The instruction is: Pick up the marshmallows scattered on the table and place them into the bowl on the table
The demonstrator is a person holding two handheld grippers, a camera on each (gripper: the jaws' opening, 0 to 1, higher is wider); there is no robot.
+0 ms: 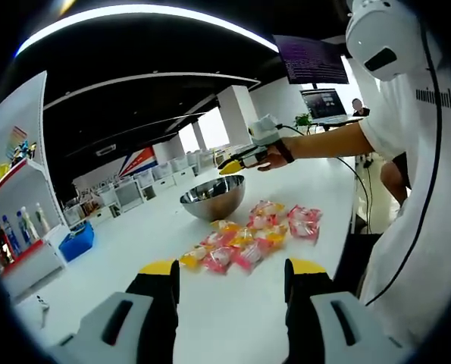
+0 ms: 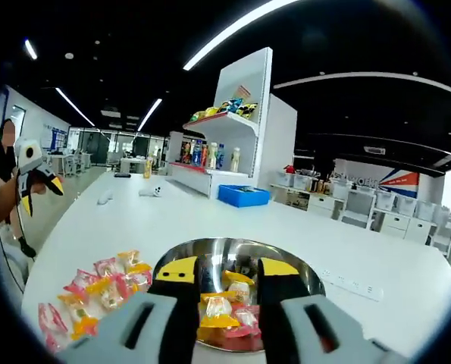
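Observation:
A steel bowl (image 1: pixel 214 197) stands on the white table (image 1: pixel 126 243), and a cluster of pink and yellow marshmallow packets (image 1: pixel 248 239) lies just in front of it. My left gripper (image 1: pixel 233 267) hovers low before the packets, open, with nothing between its fingers. A person's hand holds my right gripper (image 1: pixel 239 161) just above the bowl. In the right gripper view, my right gripper (image 2: pixel 227 269) is open over the bowl (image 2: pixel 233 246). Several packets (image 2: pixel 219 307) lie inside it. More packets (image 2: pixel 96 292) lie on the table at lower left, and the left gripper (image 2: pixel 36 178) appears at far left.
A white shelf unit (image 2: pixel 236 129) with bottles and a blue bin (image 2: pixel 244 196) stand beyond the table's far side. The person's arm (image 1: pixel 324 142) reaches across the table, and their white shirt (image 1: pixel 414 220) is on the right. Bare tabletop (image 2: pixel 134 220) spreads beyond the bowl.

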